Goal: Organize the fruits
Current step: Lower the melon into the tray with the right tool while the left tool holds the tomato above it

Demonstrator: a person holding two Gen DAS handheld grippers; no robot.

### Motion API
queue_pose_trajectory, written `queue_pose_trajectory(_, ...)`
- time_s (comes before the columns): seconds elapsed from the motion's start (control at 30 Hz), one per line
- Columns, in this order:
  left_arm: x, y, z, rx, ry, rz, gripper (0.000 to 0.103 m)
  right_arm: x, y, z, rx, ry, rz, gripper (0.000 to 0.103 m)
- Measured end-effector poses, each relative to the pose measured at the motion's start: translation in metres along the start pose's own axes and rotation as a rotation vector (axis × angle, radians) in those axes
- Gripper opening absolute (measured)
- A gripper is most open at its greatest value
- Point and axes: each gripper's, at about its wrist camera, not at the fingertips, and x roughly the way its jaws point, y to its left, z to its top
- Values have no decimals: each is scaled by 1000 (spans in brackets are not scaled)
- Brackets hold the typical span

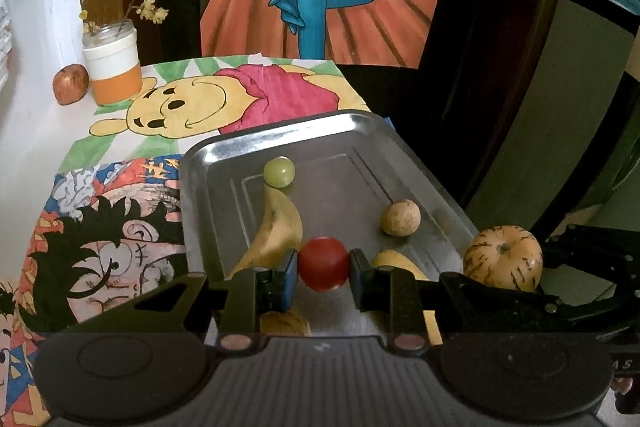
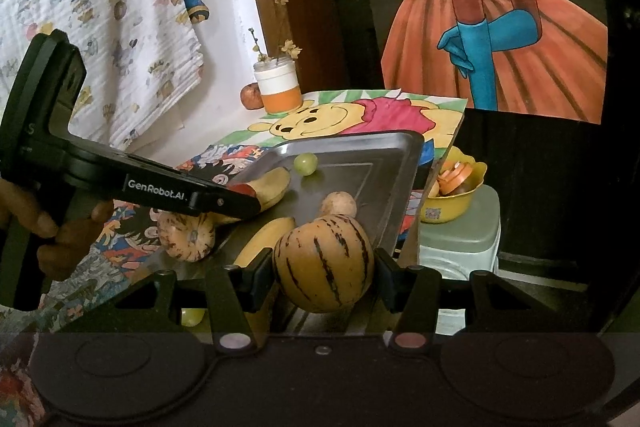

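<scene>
Left wrist view: your left gripper point(image 1: 323, 269) was clamped on a small red tomato point(image 1: 323, 268), pads touching both its sides, held over the near part of the metal tray point(image 1: 224, 155).
Tray contents: a banana point(image 1: 276, 231) lay just left of the tomato, a green grape point(image 1: 279, 171) beyond it, a tan round fruit point(image 1: 400, 217) to the right.
Right wrist view: your right gripper point(image 2: 323, 277) was gripping a striped pepino melon point(image 2: 323, 263) above the tray's near edge.
Near it: a second striped melon point(image 2: 186, 235) and another banana point(image 2: 266, 239) lay on the tray beside it.
Farther out: an orange-and-white jar point(image 1: 113, 67) stood on the cartoon cloth point(image 1: 120, 187), an apple point(image 1: 71, 83) just beside it.
</scene>
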Motion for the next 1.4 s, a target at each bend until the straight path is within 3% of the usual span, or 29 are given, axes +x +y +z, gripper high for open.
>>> queue_pose_trajectory(0.57, 5, 0, 0, 11, 13, 3, 31, 4, 12, -1, -90, 7, -51, 55)
queue_pose_trajectory(1.4, 8, -4, 2, 39, 34, 16, 31, 5, 15, -2, -90, 9, -55, 55)
